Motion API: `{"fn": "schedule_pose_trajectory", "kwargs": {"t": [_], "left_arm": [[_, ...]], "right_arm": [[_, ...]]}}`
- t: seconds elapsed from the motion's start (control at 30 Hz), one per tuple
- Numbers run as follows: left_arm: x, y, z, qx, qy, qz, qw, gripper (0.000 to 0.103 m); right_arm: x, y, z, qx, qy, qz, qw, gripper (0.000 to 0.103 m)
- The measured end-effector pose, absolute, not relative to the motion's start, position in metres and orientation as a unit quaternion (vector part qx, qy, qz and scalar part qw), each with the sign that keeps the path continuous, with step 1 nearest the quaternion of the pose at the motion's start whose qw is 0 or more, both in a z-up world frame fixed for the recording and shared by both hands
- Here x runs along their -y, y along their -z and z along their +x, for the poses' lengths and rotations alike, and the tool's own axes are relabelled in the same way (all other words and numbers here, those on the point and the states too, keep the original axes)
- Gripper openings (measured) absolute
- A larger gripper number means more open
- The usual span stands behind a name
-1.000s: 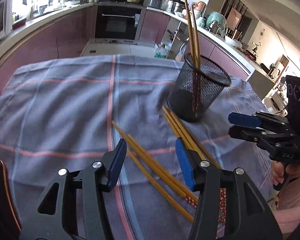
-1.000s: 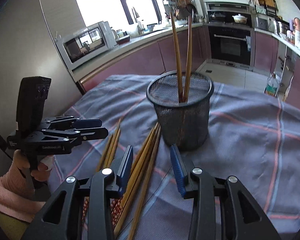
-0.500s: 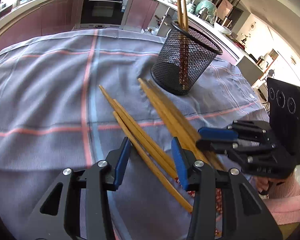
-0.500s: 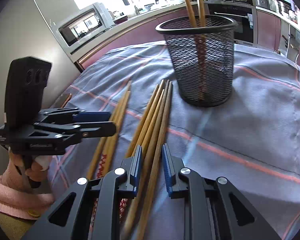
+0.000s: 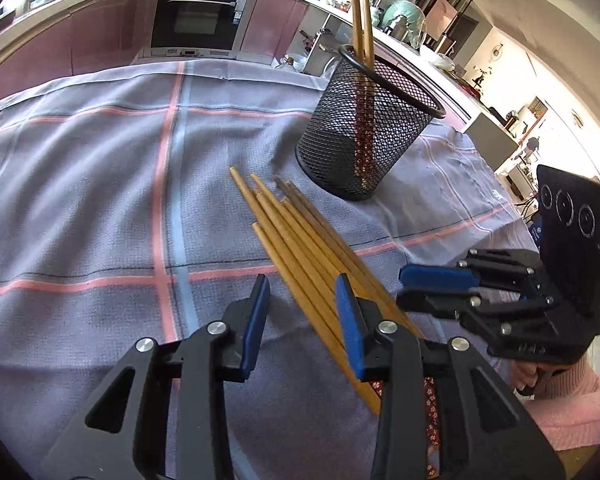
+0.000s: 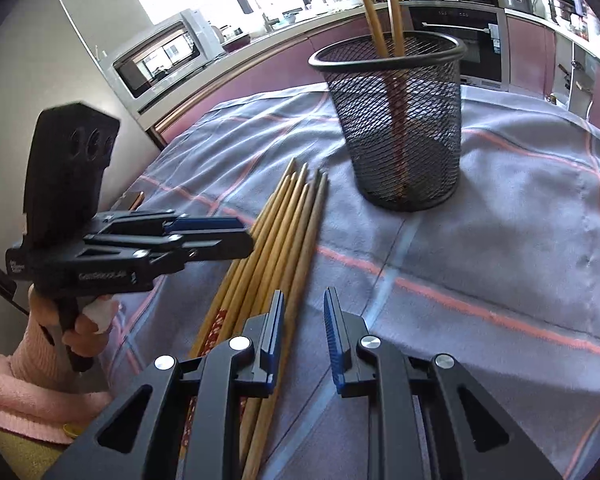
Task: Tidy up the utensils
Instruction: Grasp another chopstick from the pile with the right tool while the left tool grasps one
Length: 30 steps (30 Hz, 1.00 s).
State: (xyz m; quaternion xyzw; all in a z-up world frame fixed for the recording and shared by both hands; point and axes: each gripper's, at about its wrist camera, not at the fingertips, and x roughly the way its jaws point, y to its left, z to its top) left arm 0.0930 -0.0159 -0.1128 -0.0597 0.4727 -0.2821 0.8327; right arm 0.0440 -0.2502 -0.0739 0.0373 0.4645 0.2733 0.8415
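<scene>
Left wrist view: we see our left gripper (image 5: 302,320) low over the bundle of wooden chopsticks (image 5: 296,240) on the checked cloth (image 5: 100,200); its jaws are closing, a chopstick or two lies between the blue pads, not yet pinched.
Right wrist view: our right gripper (image 6: 303,332) has its jaws narrowly parted at the right edge of the bundle; one chopstick passes under the left pad, and we see nothing gripped.
Holder: the black mesh cup (image 6: 400,128) stands upright just beyond the chopstick tips, two chopsticks (image 6: 384,8) leaning inside.
Person: a pink sleeve (image 6: 28,376) behind the left gripper's handle.
</scene>
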Motion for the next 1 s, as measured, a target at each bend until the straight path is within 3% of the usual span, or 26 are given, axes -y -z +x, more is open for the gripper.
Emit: {"fn": "schedule_pose_trajectory", "kwargs": {"t": [0.27, 0.5, 0.67, 0.77, 0.83, 1.0], "left_arm": [[0.020, 0.114, 0.083, -0.472, 0.273, -0.024, 0.838, 0.034], [0.024, 0.114, 0.084, -0.474, 0.259, -0.002, 0.842, 0.025], [0.021, 0.113, 0.087, -0.479, 0.257, 0.005, 0.839, 0.012], [0.018, 0.112, 0.085, -0.480, 0.261, 0.014, 0.837, 0.012], [0.018, 0.112, 0.086, -0.483, 0.252, 0.023, 0.838, 0.021], [0.025, 0.112, 0.086, -0.480, 0.240, 0.043, 0.843, 0.022]], "right_arm": [[0.237, 0.073, 0.050, -0.464, -0.263, -0.009, 0.846, 0.020], [0.229, 0.074, 0.050, -0.461, -0.247, -0.040, 0.852, 0.020], [0.228, 0.075, 0.052, -0.460, -0.241, -0.044, 0.854, 0.020], [0.229, 0.074, 0.052, -0.460, -0.237, -0.044, 0.855, 0.020], [0.228, 0.075, 0.054, -0.461, -0.236, -0.044, 0.854, 0.020], [0.223, 0.075, 0.060, -0.457, -0.234, -0.055, 0.856, 0.021]]}}
